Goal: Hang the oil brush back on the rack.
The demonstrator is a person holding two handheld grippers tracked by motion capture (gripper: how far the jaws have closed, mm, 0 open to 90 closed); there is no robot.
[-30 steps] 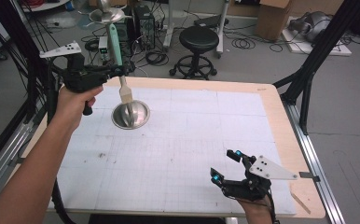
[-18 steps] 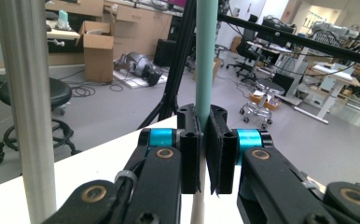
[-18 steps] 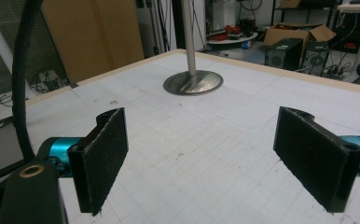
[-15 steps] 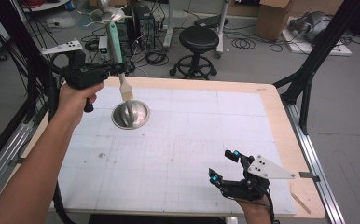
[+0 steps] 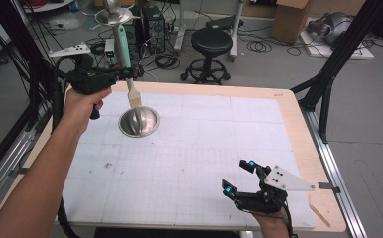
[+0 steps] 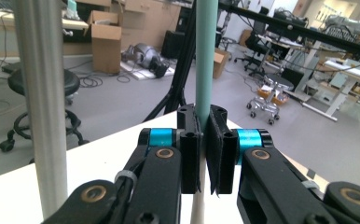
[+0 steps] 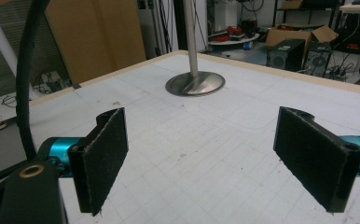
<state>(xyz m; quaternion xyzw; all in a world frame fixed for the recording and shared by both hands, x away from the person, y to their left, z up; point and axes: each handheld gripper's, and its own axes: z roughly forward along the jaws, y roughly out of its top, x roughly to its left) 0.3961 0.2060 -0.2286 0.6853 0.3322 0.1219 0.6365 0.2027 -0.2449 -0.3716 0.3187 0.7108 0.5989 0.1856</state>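
Observation:
My left gripper (image 5: 125, 73) is shut on a green-handled tool (image 5: 122, 47) that stands upright. The tool's cream lower end (image 5: 135, 96) hangs just above a round metal base (image 5: 139, 124) at the table's far left. In the left gripper view the jaws clamp the green handle (image 6: 205, 56), and a metal pole (image 6: 43, 93) rises close beside it. My right gripper (image 5: 238, 176) is open near the front right edge with nothing between its pads (image 7: 101, 154). It faces the base (image 7: 195, 84) and its pole (image 7: 190, 32) across the table.
The white gridded mat (image 5: 204, 148) lies on a wooden table (image 5: 298, 129). Black frame struts (image 5: 328, 89) stand at the right corner, and another runs down the left side. A black stool (image 5: 210, 42) and cables sit on the floor beyond the far edge.
The left gripper and the tool have shifted only slightly above the metal base. The right gripper stays open in about the same place.

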